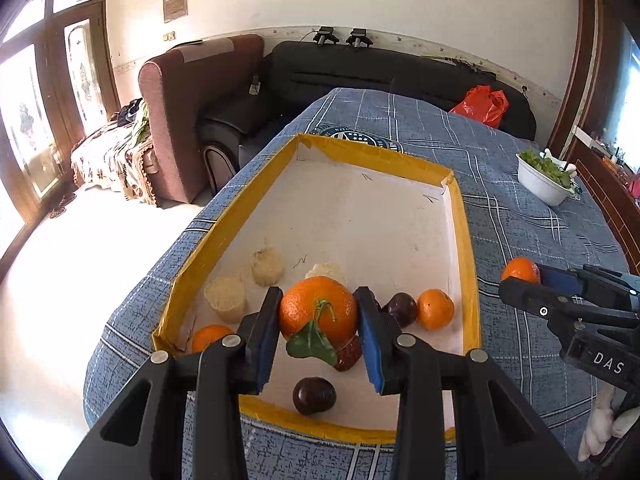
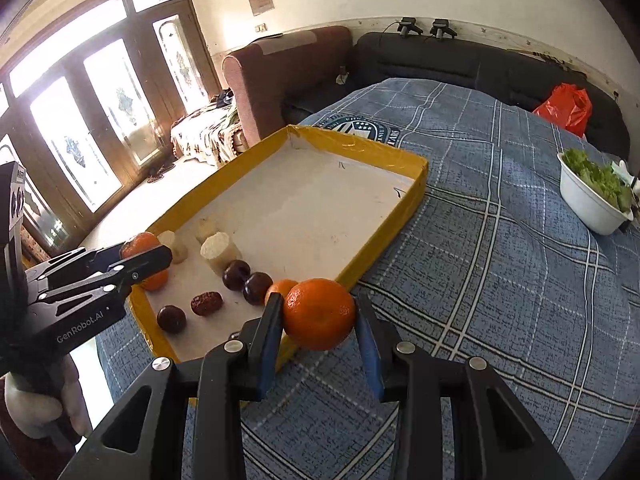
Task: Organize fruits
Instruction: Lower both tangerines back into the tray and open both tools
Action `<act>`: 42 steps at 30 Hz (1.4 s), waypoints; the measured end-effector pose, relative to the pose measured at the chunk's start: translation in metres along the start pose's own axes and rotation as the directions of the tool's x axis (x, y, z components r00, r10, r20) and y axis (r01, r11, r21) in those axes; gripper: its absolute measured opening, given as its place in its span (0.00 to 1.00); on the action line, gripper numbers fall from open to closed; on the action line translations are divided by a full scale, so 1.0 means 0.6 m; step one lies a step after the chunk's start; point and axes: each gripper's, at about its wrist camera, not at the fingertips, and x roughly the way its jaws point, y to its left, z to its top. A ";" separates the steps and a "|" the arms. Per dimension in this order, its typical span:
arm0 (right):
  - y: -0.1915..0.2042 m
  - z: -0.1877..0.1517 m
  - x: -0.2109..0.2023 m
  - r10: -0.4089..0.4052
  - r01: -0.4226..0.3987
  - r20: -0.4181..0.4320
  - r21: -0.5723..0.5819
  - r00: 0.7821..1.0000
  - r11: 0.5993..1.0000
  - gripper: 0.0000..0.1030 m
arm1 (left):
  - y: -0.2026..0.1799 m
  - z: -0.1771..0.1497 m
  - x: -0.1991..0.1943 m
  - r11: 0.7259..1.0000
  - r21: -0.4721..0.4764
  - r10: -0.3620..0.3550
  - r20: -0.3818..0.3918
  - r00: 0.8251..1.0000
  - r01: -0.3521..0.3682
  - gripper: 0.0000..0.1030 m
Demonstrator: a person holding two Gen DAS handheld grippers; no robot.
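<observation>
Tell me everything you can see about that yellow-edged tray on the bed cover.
The tray is a shallow rectangular box, apparently cardboard, its low walls wrapped in yellow tape and its floor white with a few small pen marks. It lies flat on the blue plaid cloth. Its far half is bare; the near end holds small oranges, dark plums, a wrinkled red date and pale cut chunks. The left gripper holds a leafy orange over its near end.
</observation>
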 end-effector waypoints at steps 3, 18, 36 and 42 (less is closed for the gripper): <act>0.012 0.019 0.012 0.003 -0.003 0.002 -0.019 1.000 1.000 0.39 | 0.002 0.013 0.014 1.000 0.010 0.005 -0.005 1.000 -0.005 0.35; 0.028 0.076 0.093 0.025 -0.025 -0.016 0.002 1.000 1.000 0.39 | 0.013 0.058 0.106 1.000 0.005 -0.008 -0.078 0.997 0.009 0.35; 0.014 0.084 0.185 -0.040 0.041 -0.091 0.014 0.995 0.999 0.39 | 0.020 0.078 0.185 0.999 -0.035 -0.033 -0.160 0.987 0.027 0.36; 0.019 0.083 0.184 -0.040 0.042 -0.087 0.023 0.995 0.999 0.43 | 0.025 0.077 0.183 0.998 -0.050 -0.034 -0.165 0.986 0.026 0.58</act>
